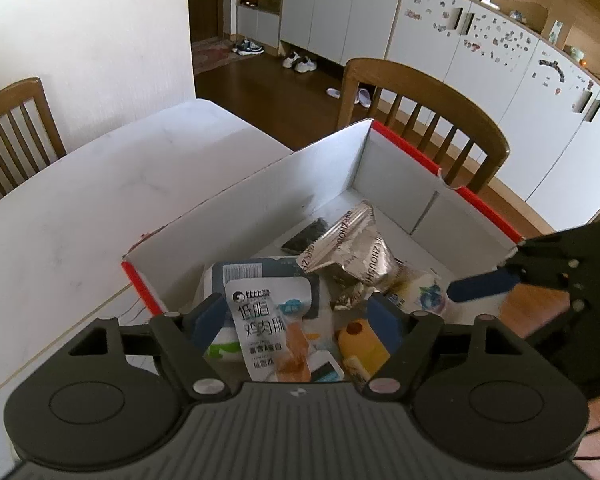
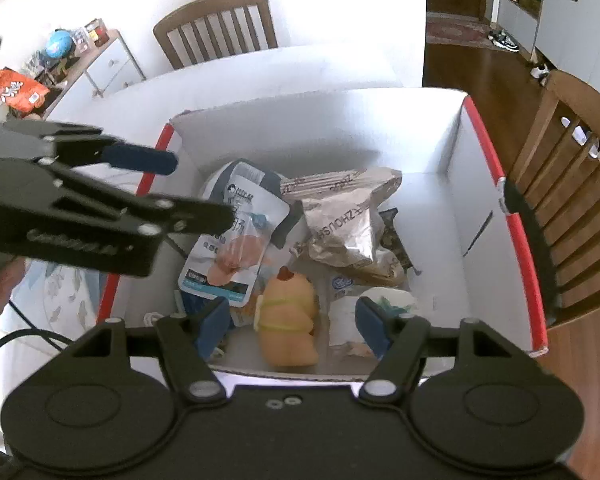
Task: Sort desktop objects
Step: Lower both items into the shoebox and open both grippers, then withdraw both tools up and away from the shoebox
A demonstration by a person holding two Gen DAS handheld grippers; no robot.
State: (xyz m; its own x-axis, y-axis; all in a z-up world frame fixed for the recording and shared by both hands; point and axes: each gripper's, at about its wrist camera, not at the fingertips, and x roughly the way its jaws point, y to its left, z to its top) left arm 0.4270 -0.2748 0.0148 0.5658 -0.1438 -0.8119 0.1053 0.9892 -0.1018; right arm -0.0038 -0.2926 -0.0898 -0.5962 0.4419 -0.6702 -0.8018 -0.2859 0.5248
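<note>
Left wrist | silver pouch (image 1: 356,248) reads "ZHOUSHI" | sausage packet (image 1: 260,320) reads "低脂"

A cardboard box (image 2: 456,184), matt white inside with glossy red edging, sits on a smooth, faintly veined white tabletop (image 1: 100,184). Inside, a crinkled silver foil bag (image 2: 340,224) shines metallic at 12 o'clock from a soft-looking, matt yellow toy (image 2: 288,320). A glossy plastic sausage packet (image 2: 236,248) catches the light at the toy's 10 o'clock. The left gripper (image 1: 296,316) and right gripper (image 2: 292,320) are matt black plastic, with ribbed bodies, small bright metal pins and smooth blue pads (image 1: 208,318). Chairs (image 1: 428,120) of satin-finished brown wood stand behind, over polished wooden flooring (image 1: 268,84). Flat matt white cabinet doors (image 1: 340,8) line the wall.
</note>
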